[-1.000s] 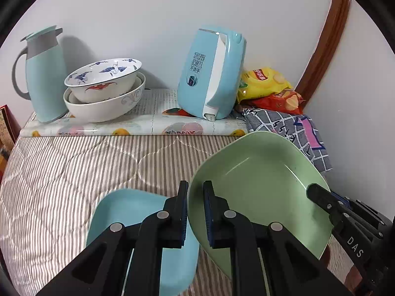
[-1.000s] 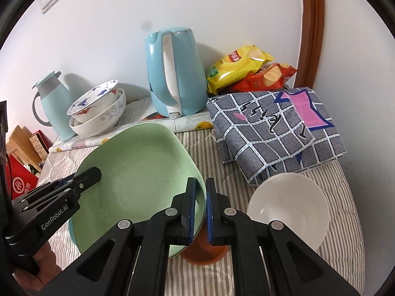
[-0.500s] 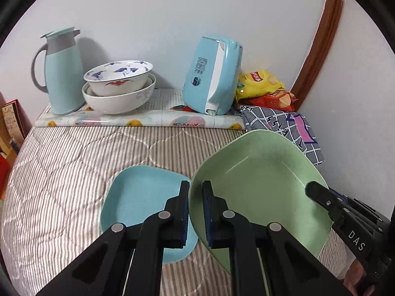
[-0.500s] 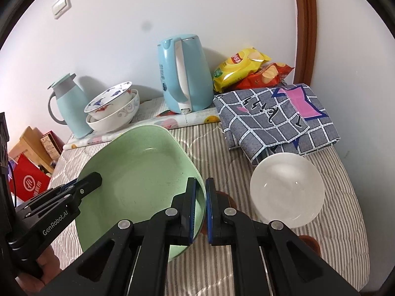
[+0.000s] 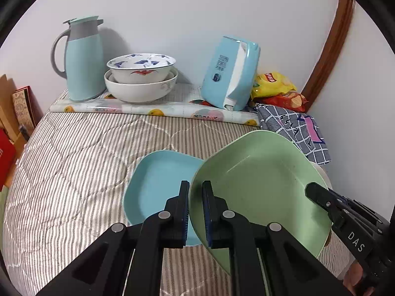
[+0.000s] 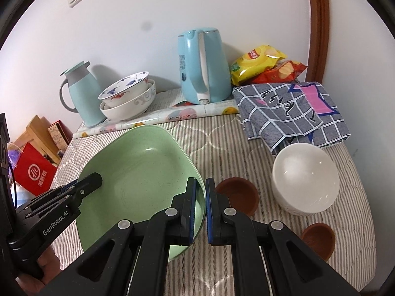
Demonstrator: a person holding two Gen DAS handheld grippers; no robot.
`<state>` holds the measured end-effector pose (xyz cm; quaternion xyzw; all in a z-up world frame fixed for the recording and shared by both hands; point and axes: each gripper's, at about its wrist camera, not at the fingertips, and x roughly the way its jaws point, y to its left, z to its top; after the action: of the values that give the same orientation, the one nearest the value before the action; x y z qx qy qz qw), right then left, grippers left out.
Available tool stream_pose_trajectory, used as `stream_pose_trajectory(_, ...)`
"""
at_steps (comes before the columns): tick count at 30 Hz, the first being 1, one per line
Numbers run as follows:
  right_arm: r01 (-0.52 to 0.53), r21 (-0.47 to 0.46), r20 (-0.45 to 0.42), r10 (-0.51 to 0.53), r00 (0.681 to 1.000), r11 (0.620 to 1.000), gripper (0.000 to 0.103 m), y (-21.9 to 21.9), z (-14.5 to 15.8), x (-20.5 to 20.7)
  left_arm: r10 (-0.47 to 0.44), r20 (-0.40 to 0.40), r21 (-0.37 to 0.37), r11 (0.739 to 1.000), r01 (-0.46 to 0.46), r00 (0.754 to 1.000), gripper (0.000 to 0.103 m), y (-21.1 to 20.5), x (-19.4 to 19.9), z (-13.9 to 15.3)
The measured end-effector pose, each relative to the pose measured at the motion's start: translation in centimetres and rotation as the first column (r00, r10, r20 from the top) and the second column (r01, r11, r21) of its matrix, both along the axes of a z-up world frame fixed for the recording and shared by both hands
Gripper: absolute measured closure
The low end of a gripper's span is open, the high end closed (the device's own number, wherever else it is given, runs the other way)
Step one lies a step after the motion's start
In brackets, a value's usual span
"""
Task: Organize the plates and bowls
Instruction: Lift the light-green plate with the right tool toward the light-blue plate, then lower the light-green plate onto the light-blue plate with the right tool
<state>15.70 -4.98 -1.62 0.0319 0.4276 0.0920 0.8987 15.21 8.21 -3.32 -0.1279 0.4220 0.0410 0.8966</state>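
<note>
1. The left claw (image 5: 195,212) pinches the near left rim of the green plate (image 5: 261,192), its two fingers pressed onto the rim from either side.
2. The right claw (image 6: 200,209) pinches the opposite rim of the same green plate (image 6: 138,180), so the plate hangs tilted between the two claws, above the striped bed cover (image 5: 74,167).
3. Just left of the left claw and beneath the green plate's edge, a blue plate (image 5: 158,187) lies flat on the bed cover.
4. Right of the right claw, a brown bowl (image 6: 238,196) sits close by; a second brown bowl (image 6: 318,240) is farther right and nearer the camera.
5. Beyond those, ahead and right of the right claw, stands a white bowl (image 6: 305,180), touching the folded checked cloth (image 6: 291,113).
6. Far ahead of both claws, by the wall, two patterned bowls (image 5: 140,79) are nested one in the other on a fruit-print mat (image 5: 158,109).
7. A pale blue jug (image 5: 81,59) stands left of those bowls, a blue kettle (image 5: 232,74) to their right.
8. Two snack bags (image 6: 266,66) lie behind the cloth, in the corner.
9. Part of a hand (image 6: 45,262) shows under the left claw's handle.
</note>
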Motion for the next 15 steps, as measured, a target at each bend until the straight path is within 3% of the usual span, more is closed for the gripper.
stream_pose_trajectory(15, -0.038, -0.009, -0.03, 0.037, 0.999, 0.999, 0.096, 3.2, -1.8, 0.5, 0.041, -0.034, -0.025, 0.999, -0.042, 0.999, 0.092, 3.3, -0.5, -2.1)
